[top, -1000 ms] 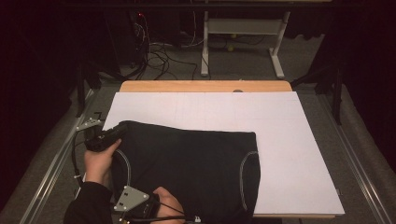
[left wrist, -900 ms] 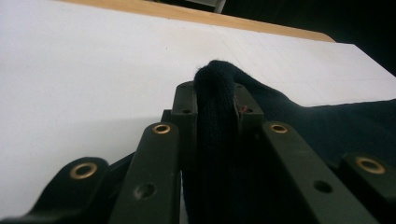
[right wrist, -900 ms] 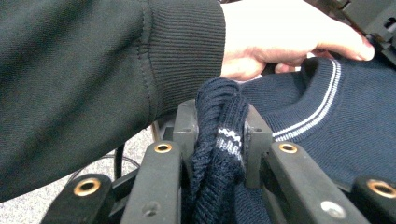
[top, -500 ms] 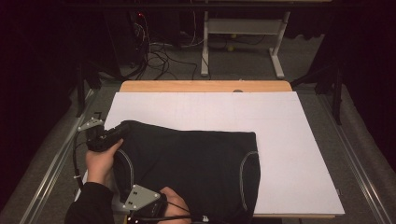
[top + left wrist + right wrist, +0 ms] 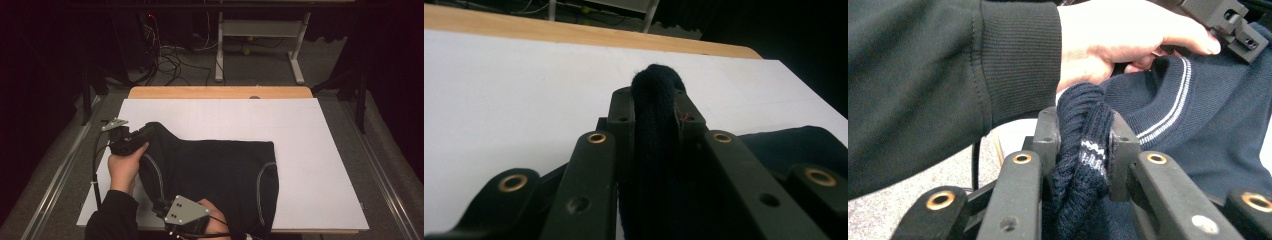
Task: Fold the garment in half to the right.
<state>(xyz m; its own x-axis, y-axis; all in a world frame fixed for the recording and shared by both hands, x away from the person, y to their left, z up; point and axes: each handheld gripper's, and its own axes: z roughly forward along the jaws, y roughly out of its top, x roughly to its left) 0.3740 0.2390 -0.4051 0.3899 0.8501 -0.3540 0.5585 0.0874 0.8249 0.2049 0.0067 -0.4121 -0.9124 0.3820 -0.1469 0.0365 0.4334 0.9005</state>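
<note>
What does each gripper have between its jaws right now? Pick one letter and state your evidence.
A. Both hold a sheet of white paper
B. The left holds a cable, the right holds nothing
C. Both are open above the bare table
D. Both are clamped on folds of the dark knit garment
D: dark knit fabric bunches between the jaws of the left gripper and the right gripper, and the dark knit garment lies on the white table.

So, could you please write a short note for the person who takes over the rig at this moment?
Left gripper: shut on a fold of the dark knit garment at its far left corner.
Right gripper: shut on the striped edge near the table's front.
Garment: spread over the white surface, left side lifted.
Done: both edges gripped.
Left: probably fold the left side over and lay it flat.
</note>
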